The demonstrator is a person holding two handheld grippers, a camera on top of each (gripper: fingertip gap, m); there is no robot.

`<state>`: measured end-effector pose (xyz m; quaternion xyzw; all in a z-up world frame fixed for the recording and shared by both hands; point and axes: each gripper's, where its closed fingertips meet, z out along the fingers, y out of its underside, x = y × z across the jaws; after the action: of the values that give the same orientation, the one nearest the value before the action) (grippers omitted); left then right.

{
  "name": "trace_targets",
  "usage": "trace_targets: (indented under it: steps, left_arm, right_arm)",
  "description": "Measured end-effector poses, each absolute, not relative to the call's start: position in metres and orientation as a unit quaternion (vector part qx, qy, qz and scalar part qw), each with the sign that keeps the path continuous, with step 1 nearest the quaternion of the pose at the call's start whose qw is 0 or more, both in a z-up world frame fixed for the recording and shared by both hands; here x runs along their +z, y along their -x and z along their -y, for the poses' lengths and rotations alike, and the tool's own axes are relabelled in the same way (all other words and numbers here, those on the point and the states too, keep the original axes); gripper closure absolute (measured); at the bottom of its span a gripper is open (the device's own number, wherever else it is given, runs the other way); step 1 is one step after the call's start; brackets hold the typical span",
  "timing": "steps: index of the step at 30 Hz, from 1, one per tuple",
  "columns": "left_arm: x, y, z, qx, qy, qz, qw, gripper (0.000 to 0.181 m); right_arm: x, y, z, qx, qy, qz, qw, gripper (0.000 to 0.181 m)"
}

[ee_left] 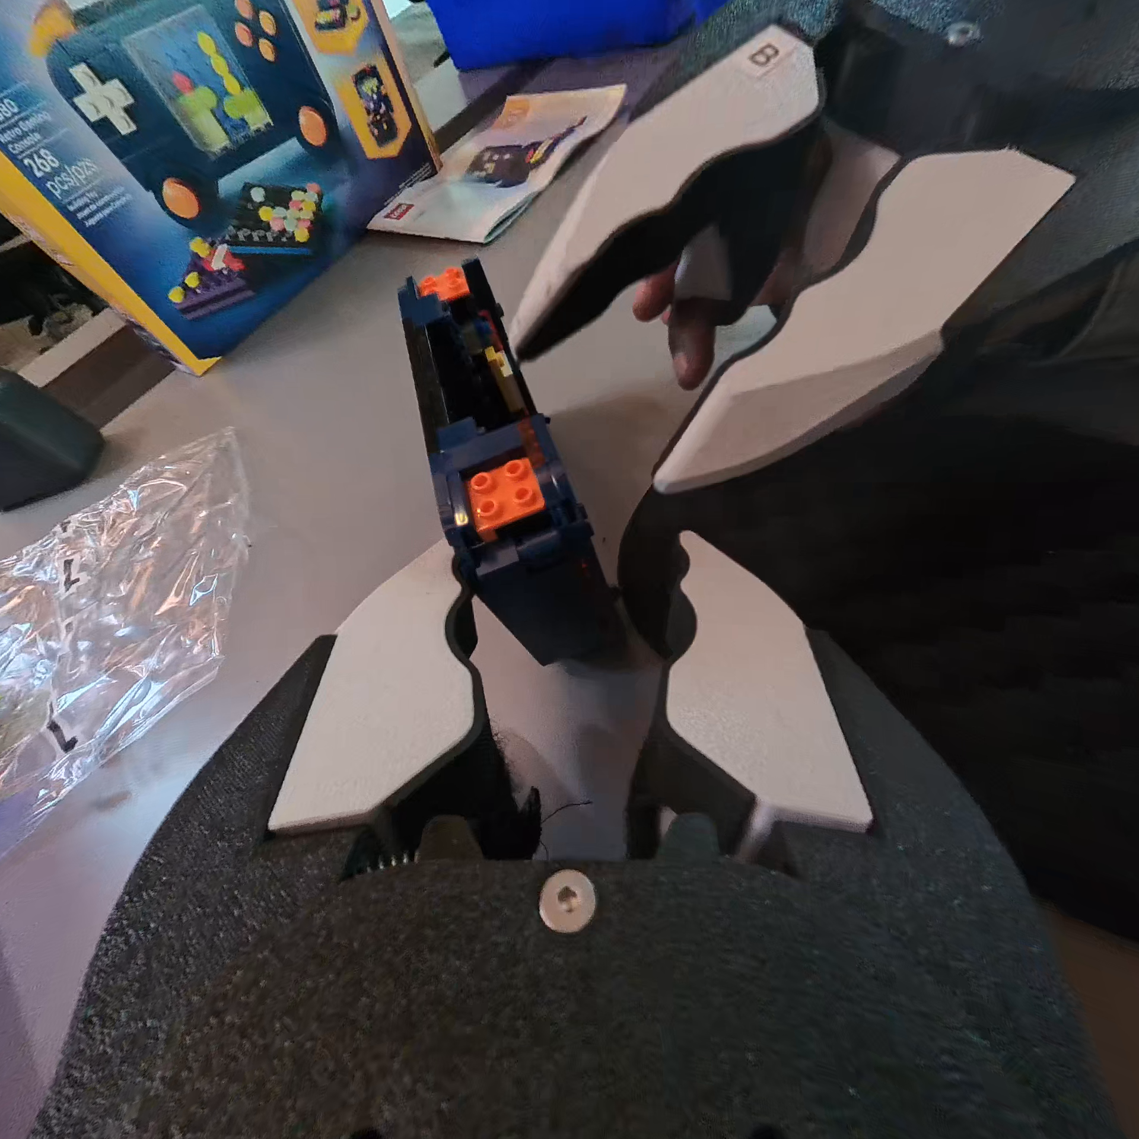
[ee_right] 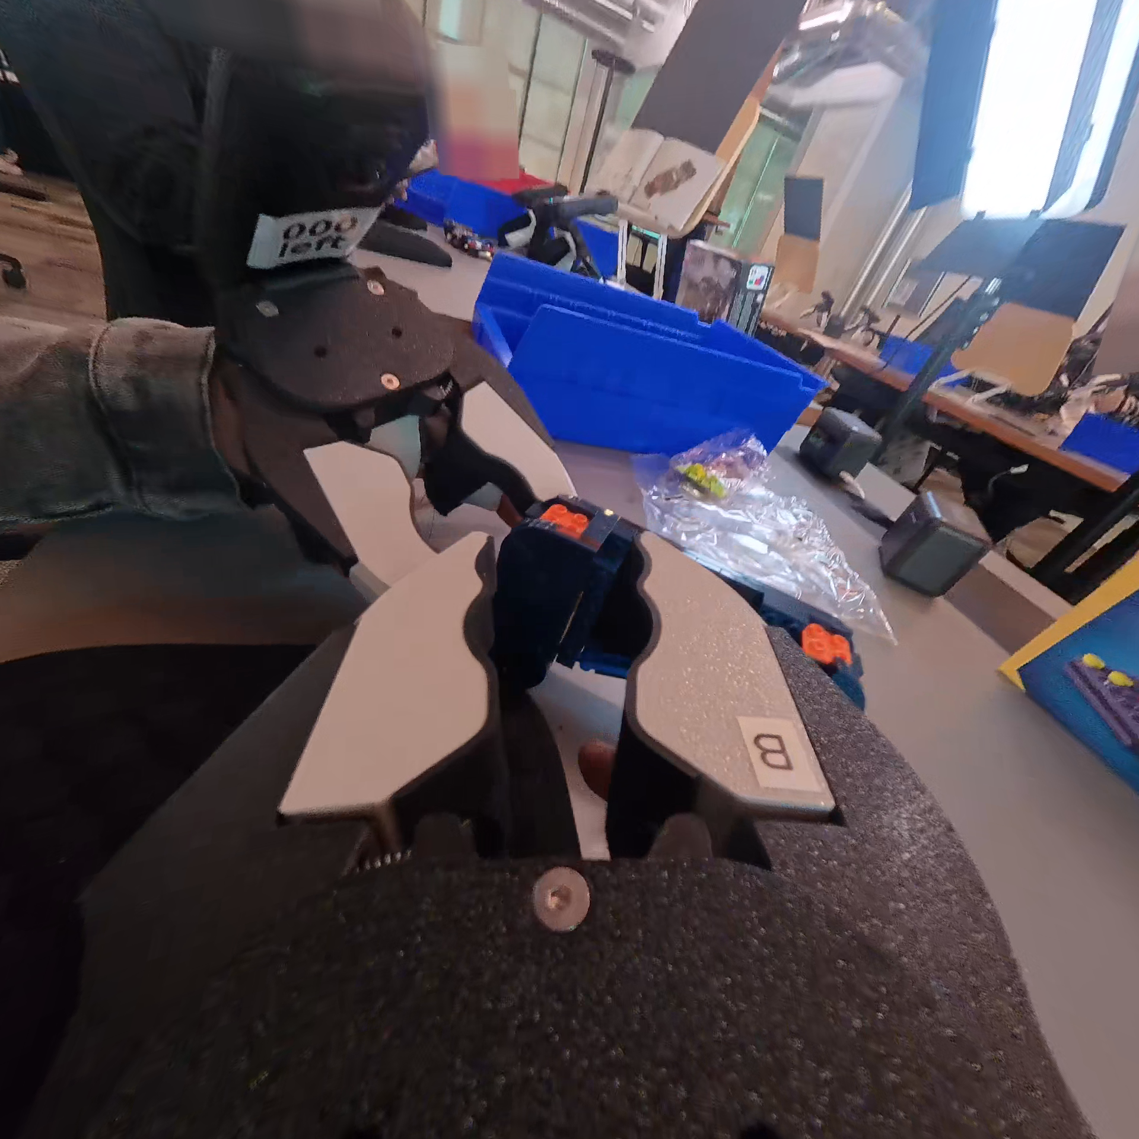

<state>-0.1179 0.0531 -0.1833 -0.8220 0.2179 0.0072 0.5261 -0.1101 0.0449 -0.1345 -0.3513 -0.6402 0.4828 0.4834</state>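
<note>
A dark blue brick model (ee_left: 487, 394) with orange 2x2 bricks (ee_left: 505, 493) on top stands as a narrow slab on the grey table (ee_left: 345, 400). My left gripper (ee_left: 567, 555) is shut on its near end, one finger on each long side. My right gripper (ee_left: 588, 419) comes in from the upper right with its jaws apart, one fingertip close to the model's right side. In the right wrist view the model's end (ee_right: 542, 604) shows between the right gripper's (ee_right: 567, 542) fingertips and runs on behind the right finger. The left gripper (ee_right: 493, 511) is just beyond it.
A toy brick box (ee_left: 185, 185) stands at the far left, with an instruction booklet (ee_left: 493, 160) behind the model. A clear plastic bag (ee_left: 111, 585) lies to the left. Blue bins (ee_right: 647, 370) and black cube devices (ee_right: 930, 548) sit farther along the table. A hand (ee_left: 684, 333) shows behind the right gripper. The left gripper's tips are roughly 5 cm from the right gripper's.
</note>
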Motion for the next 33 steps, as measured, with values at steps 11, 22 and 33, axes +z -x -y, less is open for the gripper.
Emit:
trace_targets:
  steps: [11,22,33]
  left_arm:
    - [-0.143,0.129,-0.042,-0.070,0.755,-0.156,0.634,0.146]
    - [-0.153,0.128,-0.046,-0.114,0.781,-0.146,0.597,0.147]
    - [-0.155,0.131,-0.048,-0.110,0.787,-0.133,0.593,0.150]
  right_arm:
    - [-0.139,0.113,-0.045,0.460,0.344,0.653,0.494,0.150]
    - [-0.144,0.122,-0.048,0.420,0.323,0.686,0.499,0.162]
    - [-0.145,0.125,-0.054,0.306,0.283,0.734,0.535,0.172]
